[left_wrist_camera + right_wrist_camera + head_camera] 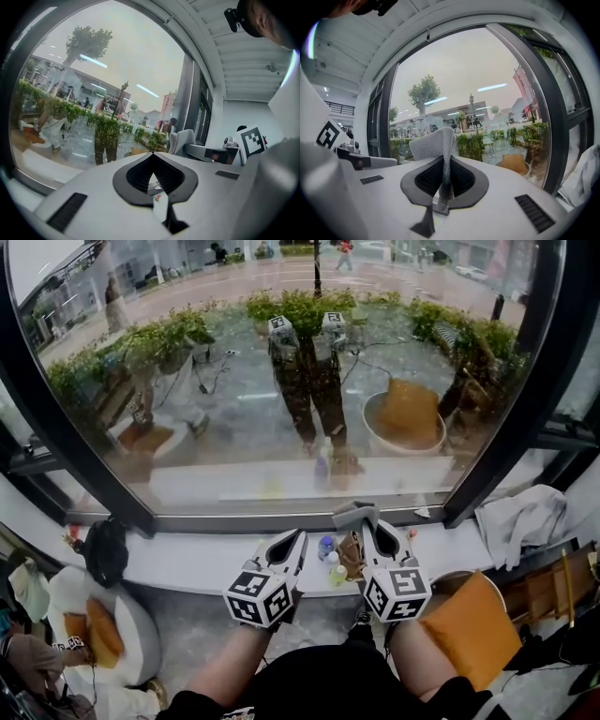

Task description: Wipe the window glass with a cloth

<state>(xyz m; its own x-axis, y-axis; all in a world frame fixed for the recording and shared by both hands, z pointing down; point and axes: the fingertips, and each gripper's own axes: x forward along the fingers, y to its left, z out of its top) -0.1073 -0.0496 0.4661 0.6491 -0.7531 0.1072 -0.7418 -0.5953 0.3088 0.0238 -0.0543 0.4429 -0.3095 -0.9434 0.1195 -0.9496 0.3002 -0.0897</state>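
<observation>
The grey cloth (436, 143) is pinched between the jaws of the right claw (443, 161), its free end standing up above the tips. In the head view it sits low before the bottom frame of the window glass (281, 381), over the white window sill (187, 563). Whether it touches the glass cannot be told. The left claw (151, 153) is beside it, jaws together at the tips with nothing gripped. Small bottles (326, 549) stand on the sill between the two claws. A white towel (525, 517) lies at the sill's right end and a black bag (105, 549) at its left.
</observation>
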